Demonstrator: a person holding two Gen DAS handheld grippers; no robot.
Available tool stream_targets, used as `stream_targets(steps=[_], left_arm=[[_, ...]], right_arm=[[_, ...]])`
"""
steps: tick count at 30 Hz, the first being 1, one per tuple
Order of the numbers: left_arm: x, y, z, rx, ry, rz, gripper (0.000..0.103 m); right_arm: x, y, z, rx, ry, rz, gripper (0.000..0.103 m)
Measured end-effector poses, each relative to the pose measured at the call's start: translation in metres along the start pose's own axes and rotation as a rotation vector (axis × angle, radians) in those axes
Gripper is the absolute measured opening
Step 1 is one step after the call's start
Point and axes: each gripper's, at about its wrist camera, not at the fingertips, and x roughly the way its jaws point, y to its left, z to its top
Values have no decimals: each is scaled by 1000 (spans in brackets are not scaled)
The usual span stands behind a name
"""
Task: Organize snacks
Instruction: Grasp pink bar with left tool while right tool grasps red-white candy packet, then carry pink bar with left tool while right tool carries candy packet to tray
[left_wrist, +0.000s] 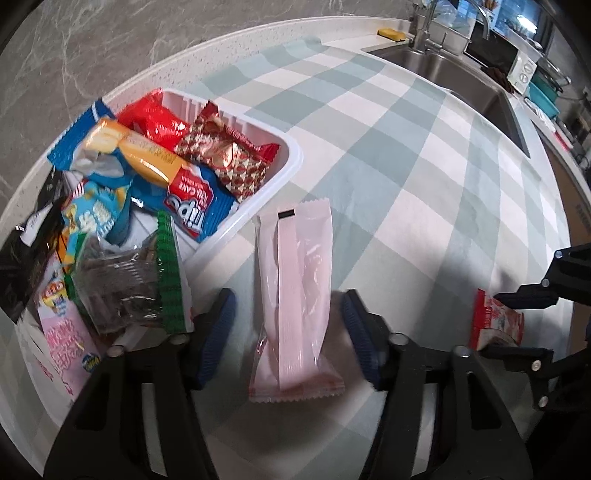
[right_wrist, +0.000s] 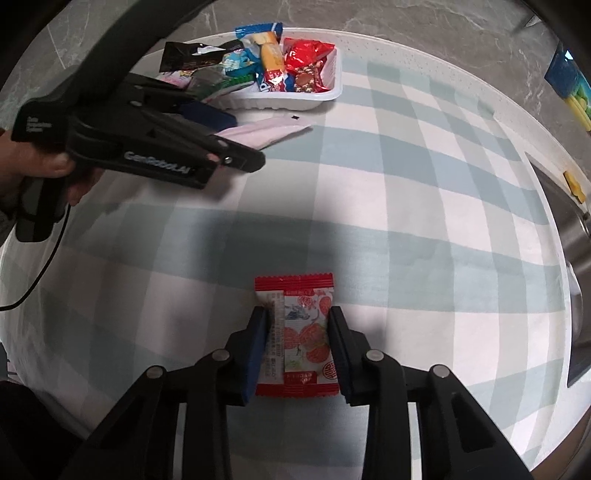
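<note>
Checked green-and-white cloth covers the table (right_wrist: 424, 192), where a white tray (left_wrist: 284, 173) brims with snacks. The left hand-held gripper (left_wrist: 286, 336) straddles a pale pink packet (left_wrist: 295, 295) lying beside the tray, its blue pads clear of the wrapper. The right hand-held gripper (right_wrist: 297, 350) is clamped on a red-and-white strawberry packet (right_wrist: 297, 332) resting flat on the cloth.
</note>
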Motion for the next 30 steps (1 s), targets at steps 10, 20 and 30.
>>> stream_targets(steps=[10, 20, 30], left_arm=[[-15, 0, -5, -69, -40, -69, 21], [-61, -4, -16, -111, -115, -86, 21], [-102, 8, -22, -145, -180, -63, 21]], right_arm=[[-8, -36, -4, 177, -31, 168, 33], [-18, -50, 5, 258, -65, 244, 33], [-31, -45, 31, 230, -114, 274, 33]])
